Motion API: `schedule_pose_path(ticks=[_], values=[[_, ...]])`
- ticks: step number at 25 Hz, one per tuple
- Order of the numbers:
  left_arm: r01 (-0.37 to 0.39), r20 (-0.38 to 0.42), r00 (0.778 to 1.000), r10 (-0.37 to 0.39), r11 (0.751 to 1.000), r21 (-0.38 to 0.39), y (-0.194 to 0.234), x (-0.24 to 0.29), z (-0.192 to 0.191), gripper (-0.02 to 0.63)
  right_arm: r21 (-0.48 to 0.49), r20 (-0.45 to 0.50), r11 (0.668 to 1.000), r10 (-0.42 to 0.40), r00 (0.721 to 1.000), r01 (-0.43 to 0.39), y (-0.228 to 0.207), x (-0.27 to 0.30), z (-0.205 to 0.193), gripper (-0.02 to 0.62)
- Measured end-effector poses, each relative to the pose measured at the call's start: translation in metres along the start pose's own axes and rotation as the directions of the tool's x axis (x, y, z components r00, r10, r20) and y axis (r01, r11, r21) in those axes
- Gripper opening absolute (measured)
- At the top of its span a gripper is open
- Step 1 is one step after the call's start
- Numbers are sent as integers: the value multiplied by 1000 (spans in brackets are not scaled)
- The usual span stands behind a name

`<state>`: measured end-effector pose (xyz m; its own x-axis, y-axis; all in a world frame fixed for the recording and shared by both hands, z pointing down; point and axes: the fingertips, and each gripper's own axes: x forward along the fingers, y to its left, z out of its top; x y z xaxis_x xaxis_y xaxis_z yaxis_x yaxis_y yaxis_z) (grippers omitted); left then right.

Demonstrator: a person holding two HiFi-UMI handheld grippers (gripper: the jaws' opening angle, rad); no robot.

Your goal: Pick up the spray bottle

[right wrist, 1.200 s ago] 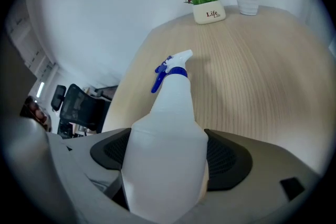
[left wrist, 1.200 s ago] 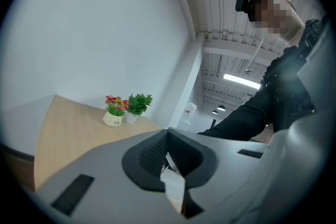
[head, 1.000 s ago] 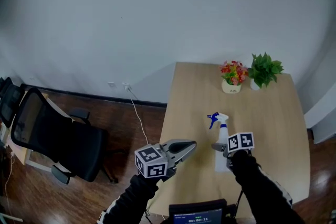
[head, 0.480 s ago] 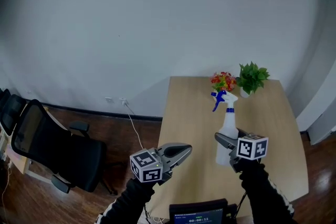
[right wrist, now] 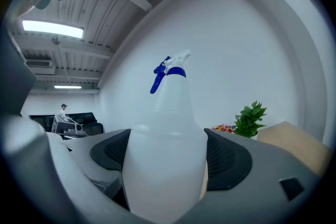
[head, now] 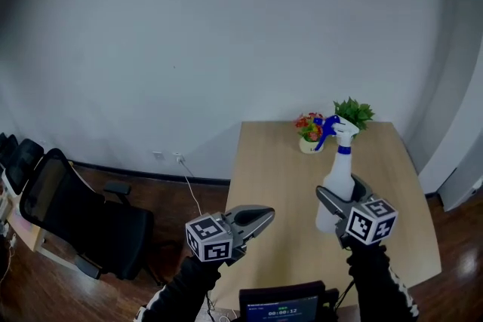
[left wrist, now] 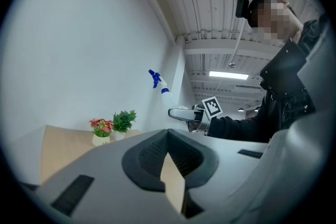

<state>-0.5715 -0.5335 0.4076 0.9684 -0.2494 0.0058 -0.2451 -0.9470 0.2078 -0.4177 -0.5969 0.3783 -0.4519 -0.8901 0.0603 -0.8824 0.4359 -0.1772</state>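
Two grippers showed over the near edge of the table [head: 275,170]. Left gripper [head: 256,218] hung at the near left edge, jaws pressed together with nothing between them; it played no part. Right gripper [head: 341,196] was clamped on the lower body of the bottle [head: 337,176], both pads squeezing the white plastic in the right gripper view [right wrist: 167,157]. Bottle [right wrist: 169,113] stood upright, blue trigger on top, and looked raised clear of the table, over its near right part.

Step judged: the pick-up was about finished, with the grasp made and the lift under way or done. Next move would call for a steady squeeze and a level wrist, since smooth plastic could slip or tip.

Around, left to right: chair [head: 75,211] on the floor far left, cable [head: 190,188] trailing from the wall, flowers [head: 307,130] and plant [head: 352,112] at the table's far edge, well apart from the grip. Nothing stood in the way.
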Motion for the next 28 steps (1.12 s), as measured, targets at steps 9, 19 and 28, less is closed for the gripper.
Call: schedule_pose_path(ticks=[9,19,28], values=[[19,1,1000,-19,999,37,-59,26,0,-5,-96,129,994,-47,990,60,-7,-71,35,403],[33,1,999,-33,998,45,-65,19,0,-5,-115,152,990,-60,987,78,-2,-72,38,403],[37,3,999,-37,998,43,-69,16,2,-5,-110,159,990,-65,985,84,3,-74,40,403]])
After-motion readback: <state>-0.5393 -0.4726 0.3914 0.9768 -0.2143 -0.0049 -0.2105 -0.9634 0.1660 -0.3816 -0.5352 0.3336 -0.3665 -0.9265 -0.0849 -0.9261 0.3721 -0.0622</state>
